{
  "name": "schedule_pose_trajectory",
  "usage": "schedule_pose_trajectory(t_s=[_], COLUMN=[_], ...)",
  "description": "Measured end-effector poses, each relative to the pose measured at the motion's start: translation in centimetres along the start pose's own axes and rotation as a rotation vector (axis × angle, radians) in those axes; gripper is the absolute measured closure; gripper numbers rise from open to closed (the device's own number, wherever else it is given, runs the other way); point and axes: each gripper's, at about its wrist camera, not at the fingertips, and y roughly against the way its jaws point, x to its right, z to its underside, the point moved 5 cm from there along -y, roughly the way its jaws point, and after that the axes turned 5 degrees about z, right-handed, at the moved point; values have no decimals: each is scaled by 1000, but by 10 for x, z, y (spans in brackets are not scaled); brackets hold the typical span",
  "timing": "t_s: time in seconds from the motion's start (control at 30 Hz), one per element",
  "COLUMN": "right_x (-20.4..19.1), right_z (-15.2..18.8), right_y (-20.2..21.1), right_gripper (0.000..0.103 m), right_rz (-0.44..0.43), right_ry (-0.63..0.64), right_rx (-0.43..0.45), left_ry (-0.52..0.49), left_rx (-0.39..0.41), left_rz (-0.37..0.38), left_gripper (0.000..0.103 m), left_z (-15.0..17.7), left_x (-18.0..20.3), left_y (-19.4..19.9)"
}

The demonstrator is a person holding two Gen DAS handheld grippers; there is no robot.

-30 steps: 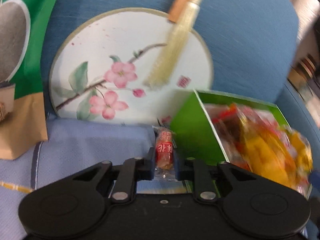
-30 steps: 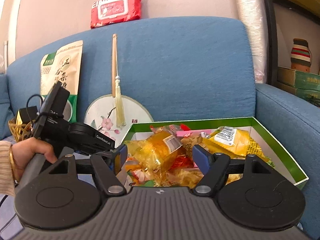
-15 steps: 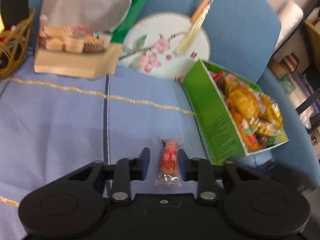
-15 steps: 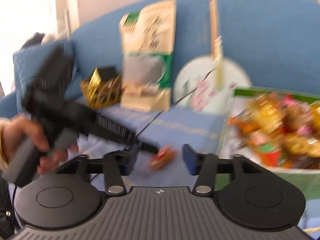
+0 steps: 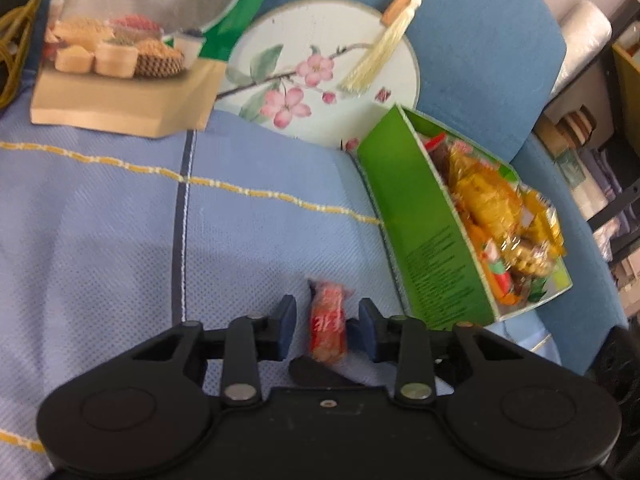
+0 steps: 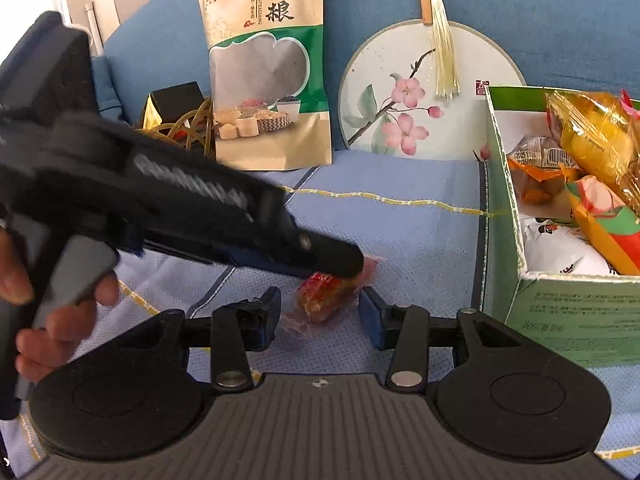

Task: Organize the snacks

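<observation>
A small red wrapped snack [image 5: 328, 322] lies on the light blue sofa cover, between the spread fingers of my left gripper [image 5: 327, 330], which is open and not touching it. In the right wrist view the same snack [image 6: 326, 298] lies between the fingers of my right gripper [image 6: 319, 314], also open, with the left gripper [image 6: 344, 260] reaching over it from the left. A green box [image 5: 424, 224] full of yellow and orange snack packs stands to the right; it also shows in the right wrist view [image 6: 568, 312].
A grain bag [image 6: 266, 68] and a round painted fan [image 6: 430, 92] with a tassel lean on the blue sofa back. A wire basket [image 6: 180, 128] with a black box sits at the left. A shelf [image 5: 616, 128] stands beyond the right armrest.
The left gripper carried the red snack away from the box to the sofa cover, opened and let it go. The right gripper swung left from the box to the snack.
</observation>
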Motion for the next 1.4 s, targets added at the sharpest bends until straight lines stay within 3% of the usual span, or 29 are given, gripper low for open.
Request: schedule_pose_trajectory(t_s=[0.07,0.17,0.43,0.63,0.87,0.93,0.97,1.0,1.03,1.07,1.27,1.4], right_x=[-1,-5,14,69,118,123,126,131,135,138,123,114], right_z=[1,-2,-39,-50,-52,-51,-49,-46,-44,-41,-43,-40], right_y=[0,8,71,108,119,115,112,106,100,94,106,113], right_gripper=[55,57,57,57,58,58,55,51,30,0,0,0], right_rz=[10,20,114,222,324,348,368,399,417,425,454,438], right_ry=[17,47,79,-6,-89,-89,-90,-90,-86,-77,-8,-35], right_rx=[-3,31,274,372,400,394,388,367,330,288,361,327], left_ry=[7,-9,-151,-237,-283,-297,-299,-295,-277,-253,-237,-253], left_rx=[3,31,137,128,99,102,108,108,113,137,202,227], left_rz=[3,3,89,176,219,202,191,184,169,141,55,-64], left_gripper=[86,86,86,86,85,78,50,0,0,0,0,0], left_z=[2,1,-34,-52,-64,-65,-66,-66,-66,-66,-56,-41], left_x=[0,8,80,144,186,189,188,186,183,178,148,132], left_y=[1,13,41,11,-31,-40,-44,-47,-48,-45,-7,27])
